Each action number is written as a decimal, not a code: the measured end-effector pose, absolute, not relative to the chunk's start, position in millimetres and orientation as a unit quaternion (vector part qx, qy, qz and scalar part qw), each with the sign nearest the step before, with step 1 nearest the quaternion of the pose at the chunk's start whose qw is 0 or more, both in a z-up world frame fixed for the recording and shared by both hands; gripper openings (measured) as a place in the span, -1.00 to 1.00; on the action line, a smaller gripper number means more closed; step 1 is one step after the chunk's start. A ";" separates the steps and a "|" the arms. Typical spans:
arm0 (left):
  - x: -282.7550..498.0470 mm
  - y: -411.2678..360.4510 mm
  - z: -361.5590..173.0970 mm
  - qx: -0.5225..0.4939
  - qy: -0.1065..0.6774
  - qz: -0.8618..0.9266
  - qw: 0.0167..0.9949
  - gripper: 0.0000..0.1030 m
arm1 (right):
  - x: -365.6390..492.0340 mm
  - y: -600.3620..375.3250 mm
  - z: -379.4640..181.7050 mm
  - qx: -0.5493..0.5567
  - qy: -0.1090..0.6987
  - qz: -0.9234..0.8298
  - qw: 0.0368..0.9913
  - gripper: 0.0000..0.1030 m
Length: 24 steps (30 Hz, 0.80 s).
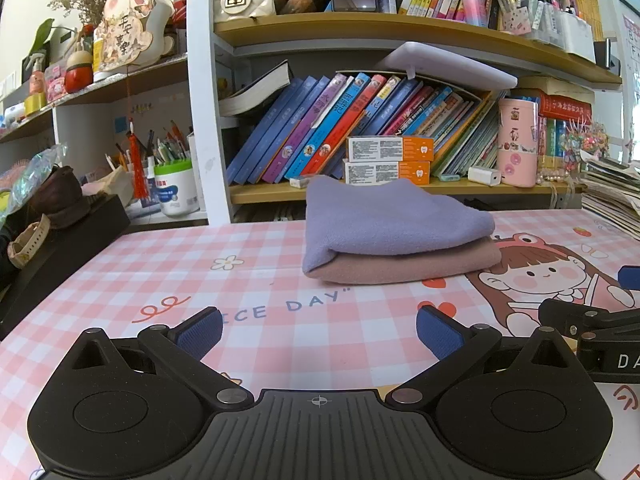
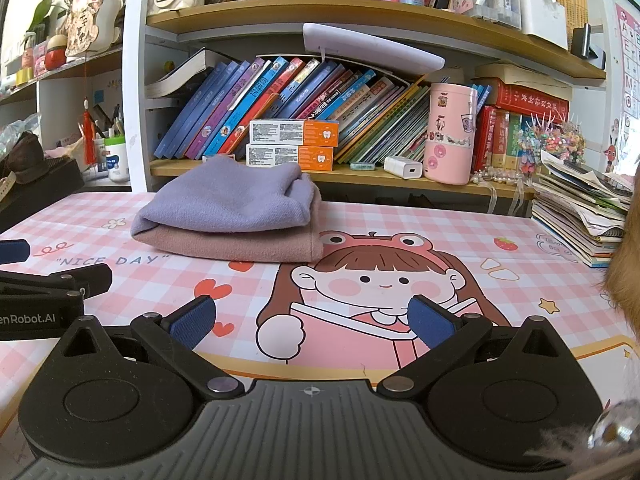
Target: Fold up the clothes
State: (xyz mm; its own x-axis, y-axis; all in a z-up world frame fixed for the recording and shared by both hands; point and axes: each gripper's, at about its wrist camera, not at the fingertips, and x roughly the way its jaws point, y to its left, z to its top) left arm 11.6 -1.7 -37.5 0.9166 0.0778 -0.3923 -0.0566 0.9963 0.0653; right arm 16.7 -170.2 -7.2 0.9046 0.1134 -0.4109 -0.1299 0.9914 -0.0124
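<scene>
- Lilac cloth [image 1: 394, 218] lies folded on top of a folded pink cloth [image 1: 416, 266]; the stack sits on the checked mat [image 1: 160, 268] toward its far edge, just in front of the bookshelf [image 1: 400, 190].
- Left gripper [image 1: 318, 334]: fingers spread, nothing between them, low over the mat's near edge. Stack lies ahead, apart from it.
- Right gripper [image 2: 312, 320]: fingers spread, nothing held. Stack [image 2: 228, 216] ahead and to its left, not touching.
- Grippers side by side, close together.
</scene>
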 end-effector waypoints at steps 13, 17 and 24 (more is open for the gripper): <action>10.7 -1.4 -37.3 0.026 0.200 0.030 0.979 1.00 | 17.4 -169.9 -7.2 -0.021 0.212 0.064 0.975 1.00; 12.0 -2.7 -37.7 0.032 0.202 0.031 0.978 1.00 | 17.5 -170.0 -7.2 -0.021 0.212 0.064 0.975 1.00; 14.3 -2.6 -38.1 0.031 0.208 0.031 0.977 1.00 | 17.4 -169.9 -7.5 -0.021 0.212 0.063 0.975 1.00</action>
